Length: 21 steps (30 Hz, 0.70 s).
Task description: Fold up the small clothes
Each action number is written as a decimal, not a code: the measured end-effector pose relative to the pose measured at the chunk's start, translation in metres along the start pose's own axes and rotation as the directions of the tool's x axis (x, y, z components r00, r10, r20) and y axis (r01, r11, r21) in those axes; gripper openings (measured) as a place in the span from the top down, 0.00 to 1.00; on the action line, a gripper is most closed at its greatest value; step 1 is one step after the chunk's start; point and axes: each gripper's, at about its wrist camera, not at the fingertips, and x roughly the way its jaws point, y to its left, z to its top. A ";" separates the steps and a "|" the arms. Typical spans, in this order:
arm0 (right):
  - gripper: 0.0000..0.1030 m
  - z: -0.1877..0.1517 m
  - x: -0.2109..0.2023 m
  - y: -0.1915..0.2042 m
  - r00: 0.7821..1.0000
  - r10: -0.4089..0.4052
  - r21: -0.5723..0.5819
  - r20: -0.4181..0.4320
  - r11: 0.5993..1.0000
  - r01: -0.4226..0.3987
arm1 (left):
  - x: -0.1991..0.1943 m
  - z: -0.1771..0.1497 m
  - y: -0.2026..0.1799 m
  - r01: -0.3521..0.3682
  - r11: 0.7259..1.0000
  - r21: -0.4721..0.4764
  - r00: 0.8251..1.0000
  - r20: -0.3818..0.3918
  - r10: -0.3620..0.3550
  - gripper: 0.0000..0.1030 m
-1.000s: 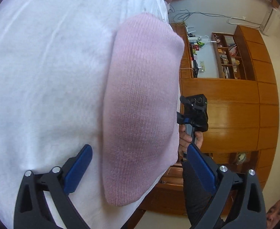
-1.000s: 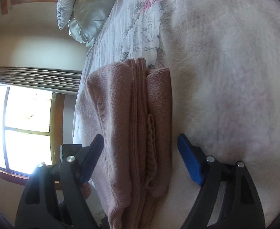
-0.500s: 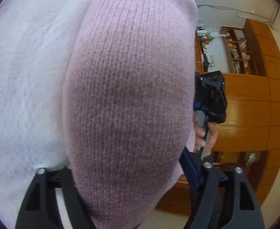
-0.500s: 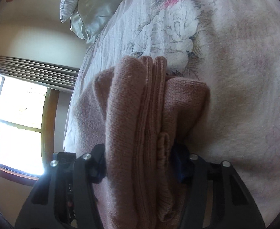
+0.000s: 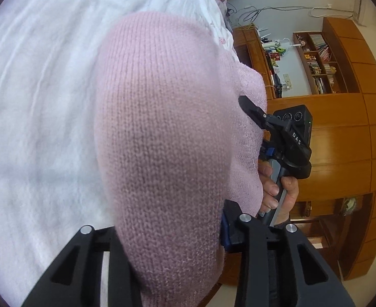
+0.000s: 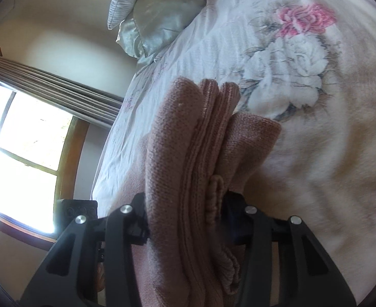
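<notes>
A white bedspread (image 6: 315, 153) printed with pink and grey roses fills most of both views. The folded pink knit garment (image 5: 167, 140) sits at frame centre, its stacked layers (image 6: 195, 153) running up from the bottom edge. The left gripper (image 5: 170, 240) and the right gripper (image 6: 185, 217) each have their jaws closed against the folded cloth. A hand (image 5: 277, 189) holds the right gripper's handle at centre right.
</notes>
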 end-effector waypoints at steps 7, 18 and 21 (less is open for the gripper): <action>0.59 -0.034 0.076 0.065 0.986 0.139 -0.022 -0.091 0.990 -0.141 | -0.101 -0.044 0.020 -0.058 0.998 0.022 0.993 0.101 0.055 0.64; 0.29 -0.052 0.109 0.063 0.996 0.023 0.019 -0.090 1.000 -0.022 | -0.113 -0.097 0.118 -0.060 0.984 -0.167 0.982 0.168 0.088 0.16; 0.39 -0.049 0.072 0.077 0.998 0.056 -0.005 -0.022 0.998 -0.056 | -0.161 -0.113 0.114 -0.085 0.970 -0.227 0.929 0.334 0.160 0.04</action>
